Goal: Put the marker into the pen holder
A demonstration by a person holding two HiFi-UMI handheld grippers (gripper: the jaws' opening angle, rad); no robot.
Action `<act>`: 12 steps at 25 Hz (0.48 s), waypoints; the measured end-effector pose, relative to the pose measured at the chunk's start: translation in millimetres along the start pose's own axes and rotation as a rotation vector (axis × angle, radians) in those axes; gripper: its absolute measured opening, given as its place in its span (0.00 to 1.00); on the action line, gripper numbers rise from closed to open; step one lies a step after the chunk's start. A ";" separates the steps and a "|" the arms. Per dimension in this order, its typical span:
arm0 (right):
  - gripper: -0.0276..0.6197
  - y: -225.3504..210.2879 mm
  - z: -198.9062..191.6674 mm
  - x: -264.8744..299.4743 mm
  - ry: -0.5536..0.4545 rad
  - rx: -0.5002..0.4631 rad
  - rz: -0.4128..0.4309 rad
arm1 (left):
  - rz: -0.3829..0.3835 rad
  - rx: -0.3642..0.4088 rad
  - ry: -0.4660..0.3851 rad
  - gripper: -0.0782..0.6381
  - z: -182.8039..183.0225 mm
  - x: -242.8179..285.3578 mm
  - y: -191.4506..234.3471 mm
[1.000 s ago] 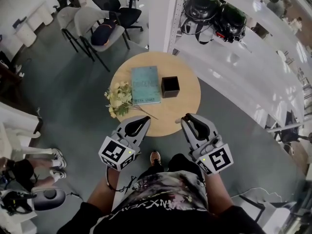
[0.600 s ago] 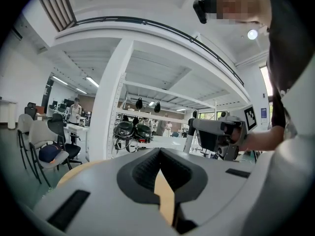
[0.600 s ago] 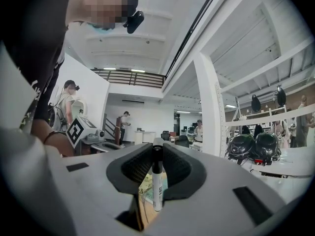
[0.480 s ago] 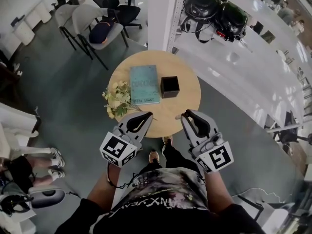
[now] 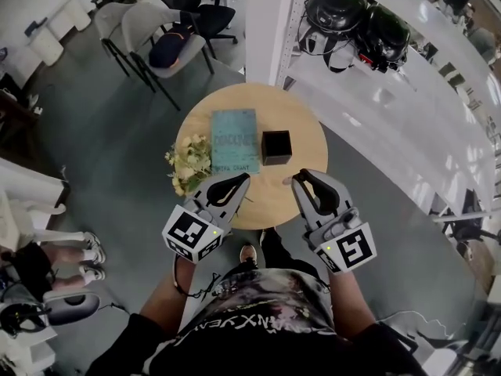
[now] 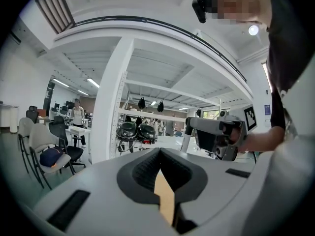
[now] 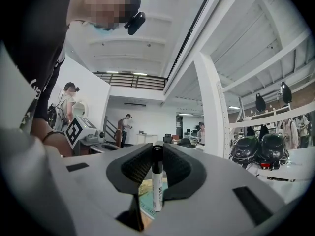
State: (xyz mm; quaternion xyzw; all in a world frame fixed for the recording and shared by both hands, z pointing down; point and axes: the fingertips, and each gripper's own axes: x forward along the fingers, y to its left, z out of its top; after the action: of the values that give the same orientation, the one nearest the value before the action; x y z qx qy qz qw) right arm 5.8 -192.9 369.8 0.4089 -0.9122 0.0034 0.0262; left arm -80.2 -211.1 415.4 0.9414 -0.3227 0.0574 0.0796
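The black square pen holder (image 5: 275, 146) stands on the round wooden table (image 5: 301, 131), to the right of a teal book (image 5: 234, 139). My right gripper (image 5: 298, 177) hovers over the table's near edge, shut on a marker (image 7: 157, 181). The marker has a white body and a black cap and stands upright between the pads. My left gripper (image 5: 241, 178) is beside it over the same edge, its jaws together with nothing in them. In the left gripper view the pads (image 6: 147, 168) meet, and wood shows beneath them. The holder lies just beyond both tips.
A bunch of pale flowers (image 5: 188, 163) lies on the table's left side. Chairs (image 5: 156, 30) stand behind the table at the left. A white pillar and shelf with black helmets (image 5: 356, 18) run along the right. A person's feet (image 5: 90, 249) are at the left edge.
Both grippers have moved forward side by side, from in front of the table to over its near edge. The marker stays in the right jaws.
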 end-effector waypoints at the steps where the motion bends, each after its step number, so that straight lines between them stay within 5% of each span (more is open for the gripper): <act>1: 0.14 -4.3 -1.1 3.6 -0.001 0.000 0.005 | 0.004 0.000 0.000 0.13 1.0 4.7 2.9; 12: 0.14 -57.7 -8.1 43.6 -0.008 0.012 0.053 | 0.038 0.002 0.016 0.13 9.8 58.2 32.4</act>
State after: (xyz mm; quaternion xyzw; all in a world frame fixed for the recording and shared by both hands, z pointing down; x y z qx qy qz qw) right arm 20.2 -263.6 379.2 0.3846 -0.9228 0.0077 0.0201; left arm -53.9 -273.0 418.7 0.9347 -0.3398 0.0669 0.0800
